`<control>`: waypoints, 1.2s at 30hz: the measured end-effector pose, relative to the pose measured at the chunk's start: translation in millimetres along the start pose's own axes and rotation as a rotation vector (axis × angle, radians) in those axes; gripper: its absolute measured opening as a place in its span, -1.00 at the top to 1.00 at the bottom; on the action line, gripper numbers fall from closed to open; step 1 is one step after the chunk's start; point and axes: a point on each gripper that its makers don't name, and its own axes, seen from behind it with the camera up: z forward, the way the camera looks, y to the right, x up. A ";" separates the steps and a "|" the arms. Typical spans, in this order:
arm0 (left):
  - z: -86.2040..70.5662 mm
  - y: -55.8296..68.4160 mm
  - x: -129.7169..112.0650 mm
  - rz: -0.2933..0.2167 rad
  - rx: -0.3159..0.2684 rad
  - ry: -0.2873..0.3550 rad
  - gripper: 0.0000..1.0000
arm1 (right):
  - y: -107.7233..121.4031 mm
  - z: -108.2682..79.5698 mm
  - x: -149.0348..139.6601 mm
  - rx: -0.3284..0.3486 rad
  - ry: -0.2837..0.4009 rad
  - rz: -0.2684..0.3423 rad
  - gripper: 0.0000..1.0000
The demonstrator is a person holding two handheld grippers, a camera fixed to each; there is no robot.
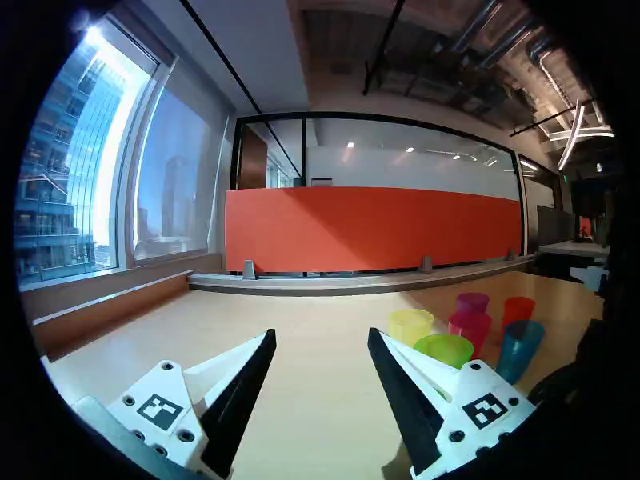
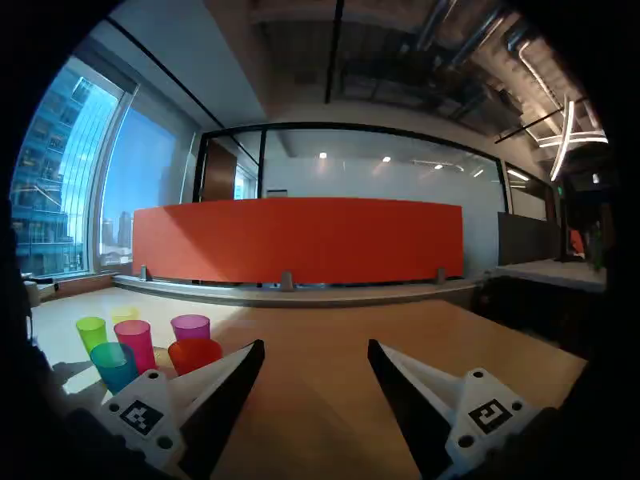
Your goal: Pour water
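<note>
While both grippers hang low over the pale wooden worktop (image 1: 304,312), each has its fingers spread wide with nothing between them. In the left gripper view, the left gripper (image 1: 320,336) has a cluster of six plastic cups ahead and to its right. A yellow cup (image 1: 410,324) and a green cup (image 1: 444,350) stand nearest its right finger, the green one partly hidden behind that finger. A pink cup (image 1: 470,328), a purple cup (image 1: 473,302), a red cup (image 1: 518,308) and a teal cup (image 1: 520,348) stand farther right. In the right gripper view, the right gripper (image 2: 314,346) has the same cluster ahead and to its left, the red cup just beyond its left finger. All stand upright and close together; whether any holds water cannot be told. An orange partition (image 1: 368,228) runs along the worktop's far edge, straight ahead of both grippers.
</note>
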 end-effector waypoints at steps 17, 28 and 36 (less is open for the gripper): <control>-0.1 -0.7 -0.1 0.000 0.000 0.000 -0.69 | -0.7 0.3 1.8 0.000 0.001 -0.001 -1.00; -0.2 -4.9 0.0 -0.004 0.005 -0.010 -0.70 | -1.0 2.4 -0.1 0.002 -0.004 -0.004 -1.00; 3.3 -15.3 19.7 -0.009 0.009 -0.019 -0.70 | -7.1 3.6 27.8 0.027 0.002 -0.009 -1.00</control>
